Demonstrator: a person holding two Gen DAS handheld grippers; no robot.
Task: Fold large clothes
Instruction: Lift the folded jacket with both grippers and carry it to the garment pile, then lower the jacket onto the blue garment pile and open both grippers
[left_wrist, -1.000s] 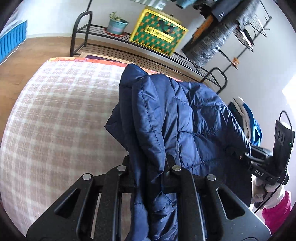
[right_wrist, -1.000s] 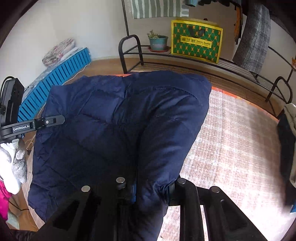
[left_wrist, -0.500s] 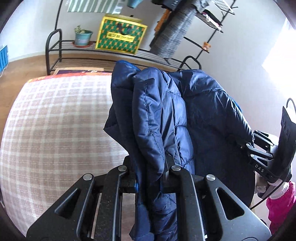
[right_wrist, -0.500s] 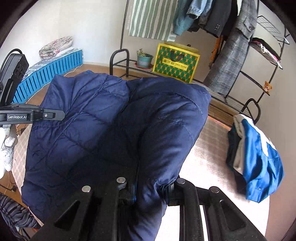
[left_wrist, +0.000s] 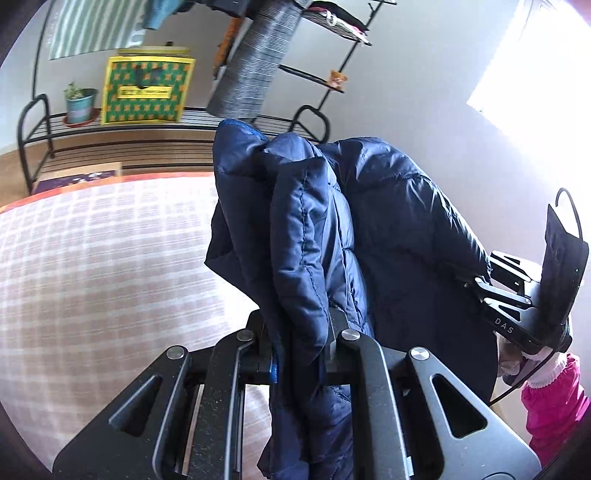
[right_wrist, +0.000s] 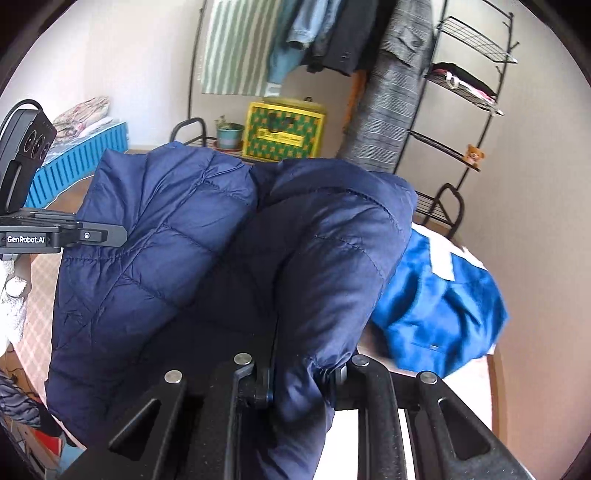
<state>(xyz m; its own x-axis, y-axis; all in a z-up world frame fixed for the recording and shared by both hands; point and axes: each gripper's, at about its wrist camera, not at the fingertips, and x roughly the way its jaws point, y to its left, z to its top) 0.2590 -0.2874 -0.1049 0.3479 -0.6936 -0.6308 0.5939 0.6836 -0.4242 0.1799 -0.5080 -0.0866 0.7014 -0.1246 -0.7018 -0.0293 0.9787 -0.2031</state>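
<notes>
Both grippers have lifted the navy puffer jacket (left_wrist: 314, 236) higher above the checked bed (left_wrist: 103, 258).

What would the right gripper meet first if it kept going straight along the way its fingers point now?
The navy quilted puffer jacket it already grips bulges right ahead of the right gripper. Past that fabric probably comes the checked bed cover rather than the blue garment, though depth is unclear.

Yellow-green box (right_wrist: 283, 132) beside potted plant (right_wrist: 229, 133), perhaps on a rack
</notes>
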